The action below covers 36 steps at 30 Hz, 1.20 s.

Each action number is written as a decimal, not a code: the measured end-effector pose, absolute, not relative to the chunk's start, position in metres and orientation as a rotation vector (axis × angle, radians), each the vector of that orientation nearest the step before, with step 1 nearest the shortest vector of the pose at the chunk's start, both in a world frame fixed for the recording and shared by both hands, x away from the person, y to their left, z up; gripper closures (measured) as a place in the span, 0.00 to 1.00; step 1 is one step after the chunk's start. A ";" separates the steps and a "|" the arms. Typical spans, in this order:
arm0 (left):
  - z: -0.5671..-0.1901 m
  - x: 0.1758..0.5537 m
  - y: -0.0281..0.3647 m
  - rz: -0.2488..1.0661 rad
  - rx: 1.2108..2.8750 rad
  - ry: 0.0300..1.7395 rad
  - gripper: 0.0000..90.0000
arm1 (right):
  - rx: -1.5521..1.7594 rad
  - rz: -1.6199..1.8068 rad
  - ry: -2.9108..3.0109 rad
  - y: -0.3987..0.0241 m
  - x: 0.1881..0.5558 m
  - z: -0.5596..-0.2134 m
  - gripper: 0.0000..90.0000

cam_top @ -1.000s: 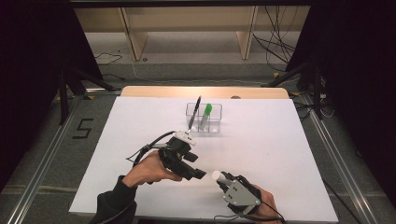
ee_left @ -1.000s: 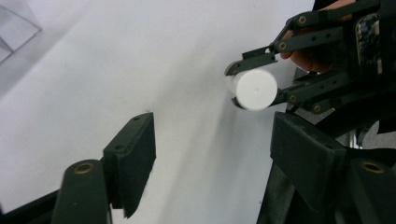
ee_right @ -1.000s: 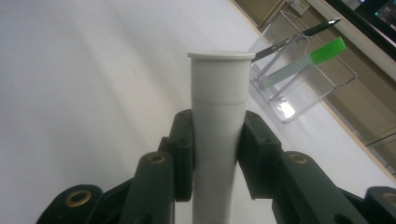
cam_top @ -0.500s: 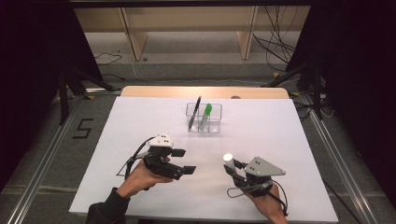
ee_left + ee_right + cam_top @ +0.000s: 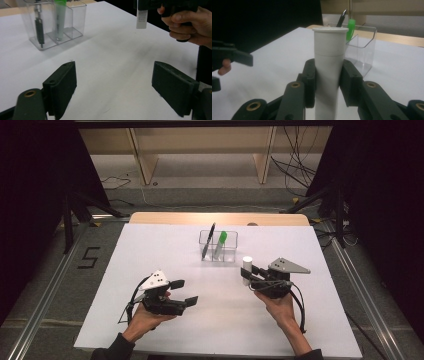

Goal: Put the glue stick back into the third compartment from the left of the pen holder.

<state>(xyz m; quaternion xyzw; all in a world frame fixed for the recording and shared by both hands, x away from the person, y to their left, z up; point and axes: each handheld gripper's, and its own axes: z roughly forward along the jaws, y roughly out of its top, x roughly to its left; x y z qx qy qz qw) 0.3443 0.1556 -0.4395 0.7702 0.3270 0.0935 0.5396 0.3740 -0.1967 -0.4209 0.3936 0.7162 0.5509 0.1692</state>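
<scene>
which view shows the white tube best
The right gripper view: the white tube stands upright and close, clamped between the right hand-held gripper jaws. The high view shows it small, near the clear organizer. The left gripper view catches just its lower end.

A white table (image 5: 150, 250) fills the middle of the high view, with a strip of pale wood (image 5: 220, 218) along its far edge. Around it lies grey floor (image 5: 50, 285), and metal rails (image 5: 45, 295) run along both sides of the table. A black numeral 5 (image 5: 88, 257) is marked on the floor at the left. Behind the table stands light wooden shelving (image 5: 200, 150) with two upright legs, and black cables (image 5: 295, 167) trail over the floor beside it. Dark curtains (image 5: 35, 180) close off both sides, with black stand legs (image 5: 75, 210) at their feet. The light falls evenly from above, brightest on the table.
</scene>
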 end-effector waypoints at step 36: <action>-0.458 0.329 0.187 0.334 1.806 0.821 0.19 | 1.274 1.528 1.890 -0.167 0.493 -0.387 0.76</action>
